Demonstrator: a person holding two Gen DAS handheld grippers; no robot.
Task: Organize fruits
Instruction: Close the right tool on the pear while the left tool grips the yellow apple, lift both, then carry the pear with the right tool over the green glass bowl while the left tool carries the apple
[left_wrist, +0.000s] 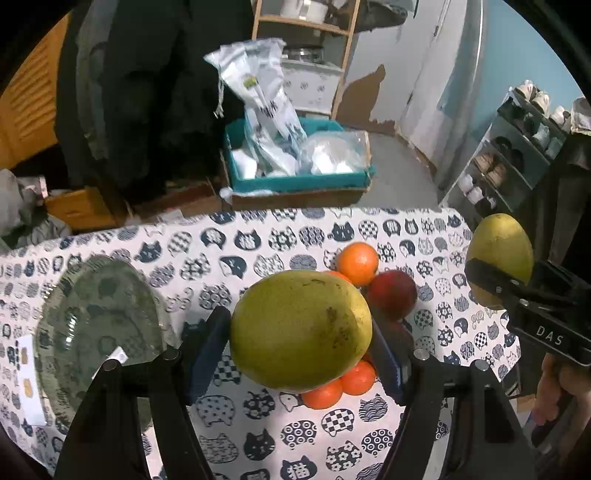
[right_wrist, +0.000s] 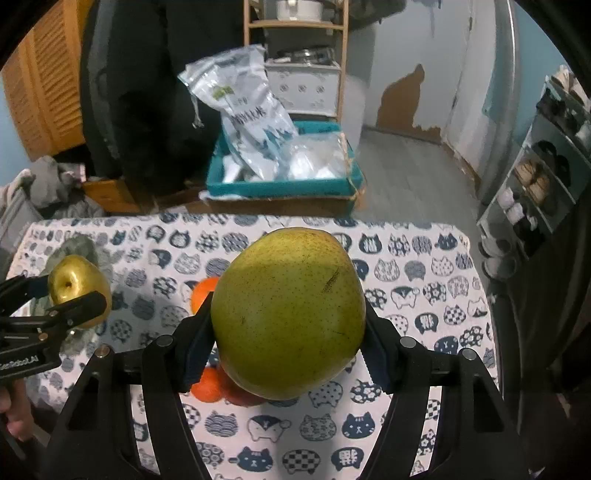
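Glass plate: the clear plate (left_wrist: 99, 332) lies at the left of the tabletop (left_wrist: 258, 236), with nothing visible on it.
Left tool: the left tool (left_wrist: 301, 343) is closed partway round a yellow-green pear (left_wrist: 301, 328), both pads pressed to its sides, held off the cloth just right of the plate.
Fruit pile: oranges (left_wrist: 357, 264) and a red apple (left_wrist: 393, 293) sit bunched mid-tabletop, right under the left pear (partly hidden by it).
Right tool: the right tool (right_wrist: 288, 332) likewise grips a second pear (right_wrist: 288, 314), raised above the right side of the pile.
Risk, grip: smooth round skin probably gives the pads little purchase, so a tilt or jolt could let either pear slip.
Risk, landing: a dropped pear could scatter the pile, or strike the glass hard.
Risk, crowding: both tools heading plateward together may collide.
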